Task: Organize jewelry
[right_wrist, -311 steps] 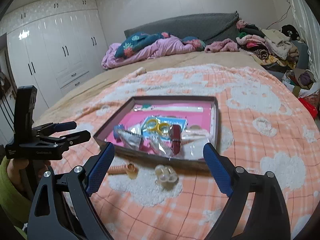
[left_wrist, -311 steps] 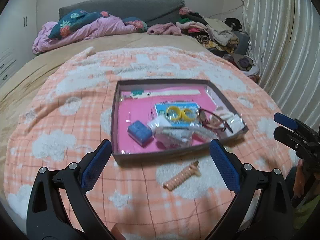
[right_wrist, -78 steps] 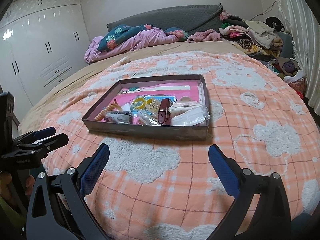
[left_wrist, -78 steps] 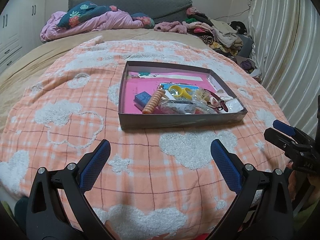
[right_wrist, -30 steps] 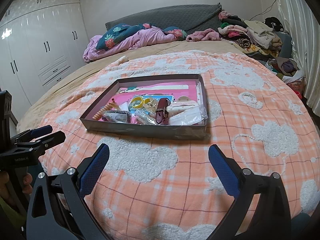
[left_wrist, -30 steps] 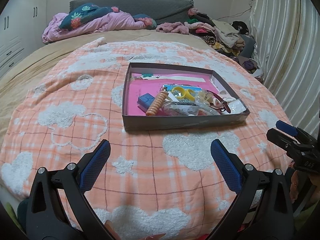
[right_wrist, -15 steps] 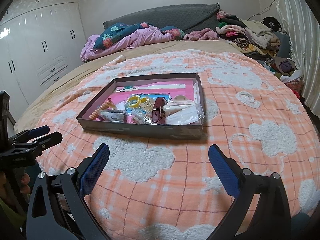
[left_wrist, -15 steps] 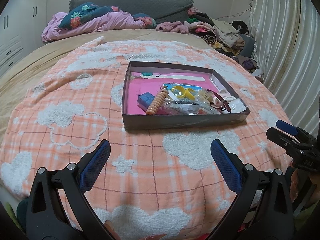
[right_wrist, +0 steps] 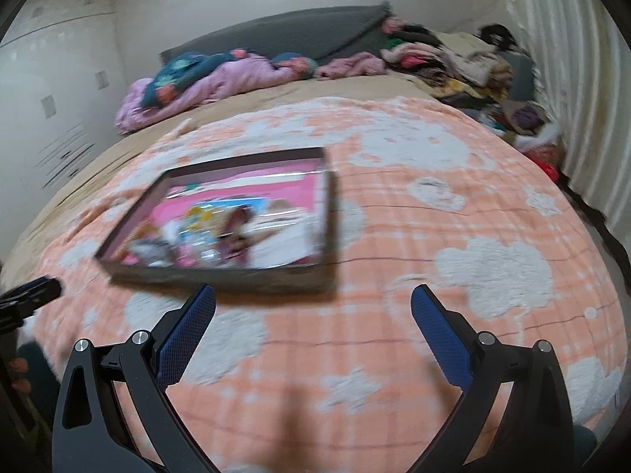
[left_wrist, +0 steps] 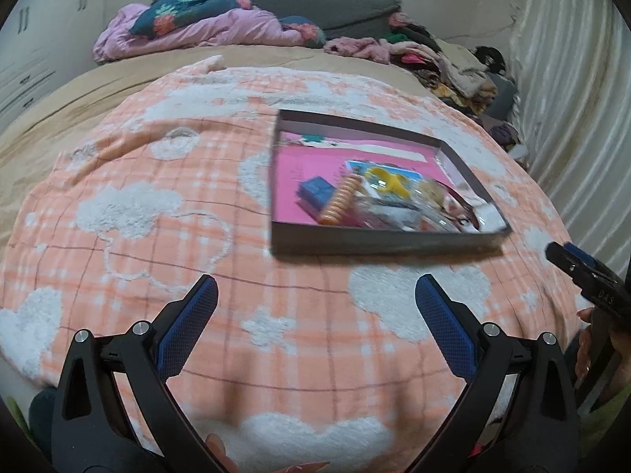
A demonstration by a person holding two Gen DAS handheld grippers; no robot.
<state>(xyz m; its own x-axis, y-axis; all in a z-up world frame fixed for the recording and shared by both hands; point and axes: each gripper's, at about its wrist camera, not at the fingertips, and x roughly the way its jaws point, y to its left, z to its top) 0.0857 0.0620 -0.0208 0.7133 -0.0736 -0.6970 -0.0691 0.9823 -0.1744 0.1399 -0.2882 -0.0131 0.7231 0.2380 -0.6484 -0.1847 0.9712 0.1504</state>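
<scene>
Left wrist view: both grippers empty, the tray of jewelry on the bed.

The left gripper [left_wrist: 315,299] and right gripper [right_wrist: 313,309] hang spread wide over the peach blanket [left_wrist: 157,236], gripping nothing. The grey tray [left_wrist: 378,242] lies ahead, holding an orange coil hair tie [left_wrist: 341,201], a blue box [left_wrist: 314,191] and yellow rings [left_wrist: 384,177].

A wide bed [left_wrist: 118,90] fills the room, spread with an orange plaid blanket [left_wrist: 165,260] with white clouds. At twelve o'clock, a grey headboard [left_wrist: 299,4]; crumpled pink bedding [left_wrist: 205,31] below it. Pale curtains [left_wrist: 572,98] hang at three o'clock, white wardrobes [right_wrist: 51,90] at nine.
</scene>
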